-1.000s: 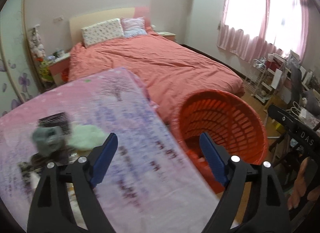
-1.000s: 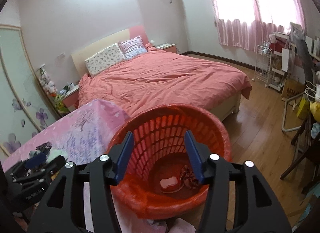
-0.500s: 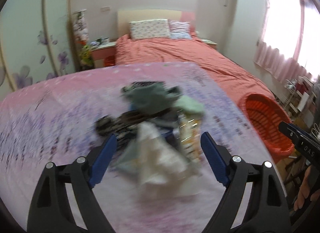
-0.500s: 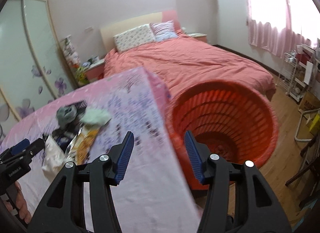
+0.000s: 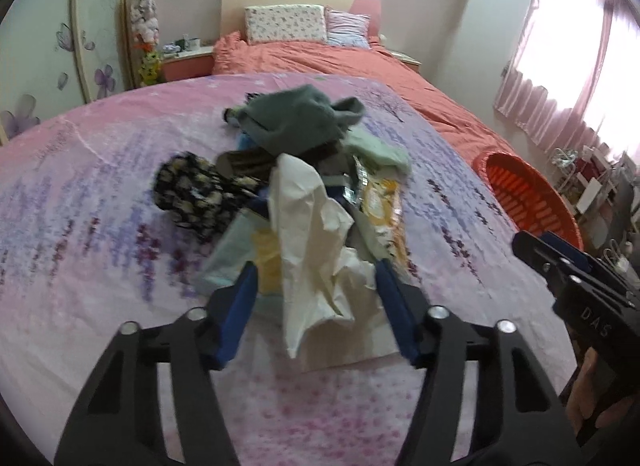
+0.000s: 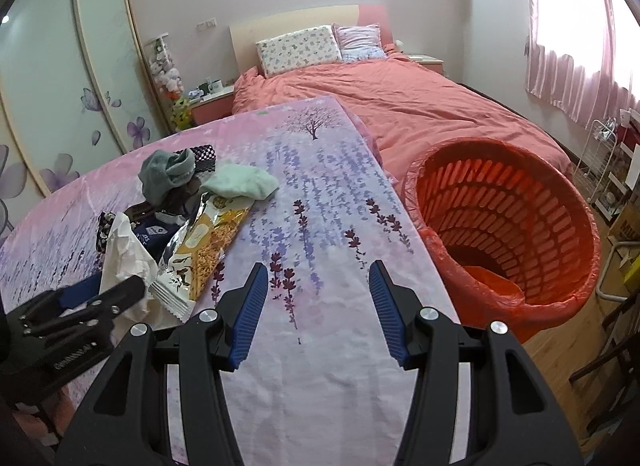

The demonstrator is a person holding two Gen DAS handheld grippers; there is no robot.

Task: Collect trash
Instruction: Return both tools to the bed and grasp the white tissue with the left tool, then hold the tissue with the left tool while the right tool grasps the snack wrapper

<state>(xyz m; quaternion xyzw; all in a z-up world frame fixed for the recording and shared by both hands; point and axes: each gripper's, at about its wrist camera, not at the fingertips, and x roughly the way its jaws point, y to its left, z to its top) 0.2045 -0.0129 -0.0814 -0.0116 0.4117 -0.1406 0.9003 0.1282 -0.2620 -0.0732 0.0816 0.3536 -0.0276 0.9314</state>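
Note:
A pile of trash and cloth lies on the pink floral tablecloth (image 5: 100, 193). A crumpled white paper (image 5: 312, 234) is at its front, beside a yellow snack wrapper (image 5: 380, 201), with a grey-green cloth (image 5: 296, 121) behind. My left gripper (image 5: 316, 286) is open, its fingers on either side of the paper's lower end. My right gripper (image 6: 316, 290) is open and empty above bare tablecloth (image 6: 320, 205), between the wrapper (image 6: 208, 242) and the orange basket (image 6: 508, 225). The paper (image 6: 124, 254) also shows in the right wrist view.
The orange basket (image 5: 528, 197) stands on the floor off the table's right edge, lined with a red bag. A bed with a coral cover (image 6: 400, 93) lies behind. A black floral cloth (image 5: 188, 189) and a pale green cloth (image 6: 240, 181) are in the pile.
Both grippers have swung left from the basket toward the pile. The left one has come down close around the white paper, and its jaws look narrower than before.

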